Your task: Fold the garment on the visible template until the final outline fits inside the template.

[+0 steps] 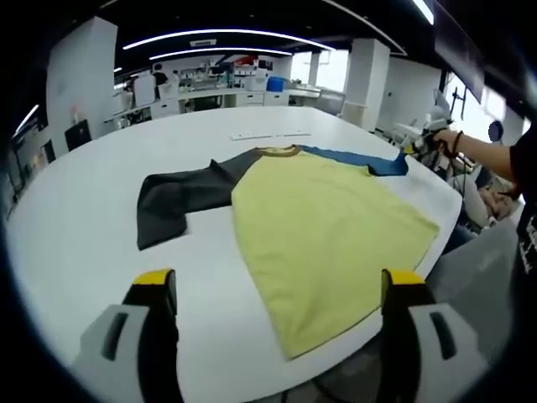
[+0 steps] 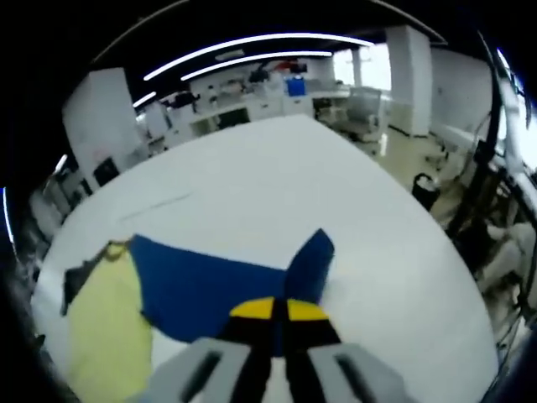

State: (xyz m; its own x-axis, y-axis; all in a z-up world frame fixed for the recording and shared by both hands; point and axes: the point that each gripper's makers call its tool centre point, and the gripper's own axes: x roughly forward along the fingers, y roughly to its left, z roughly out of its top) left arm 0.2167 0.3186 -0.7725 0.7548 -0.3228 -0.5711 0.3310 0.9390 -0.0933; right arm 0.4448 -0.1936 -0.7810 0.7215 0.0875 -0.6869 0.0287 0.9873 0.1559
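I can't make out any template outline on the table [image 1: 75, 210]. In the right gripper view my right gripper [image 2: 279, 311] covers the blue sleeve's [image 2: 210, 285] cuff, and the shirt's [image 2: 105, 336] yellow body runs off the lower edge.

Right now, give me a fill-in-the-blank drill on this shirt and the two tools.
1. The shirt's body panel is ____.
2. The right tool is shut on the ____ sleeve.
3. The left tool's jaws stand ____ above the white table.
4. The dark grey sleeve lies ____ on the table.

Missing words: yellow; blue; open; flat
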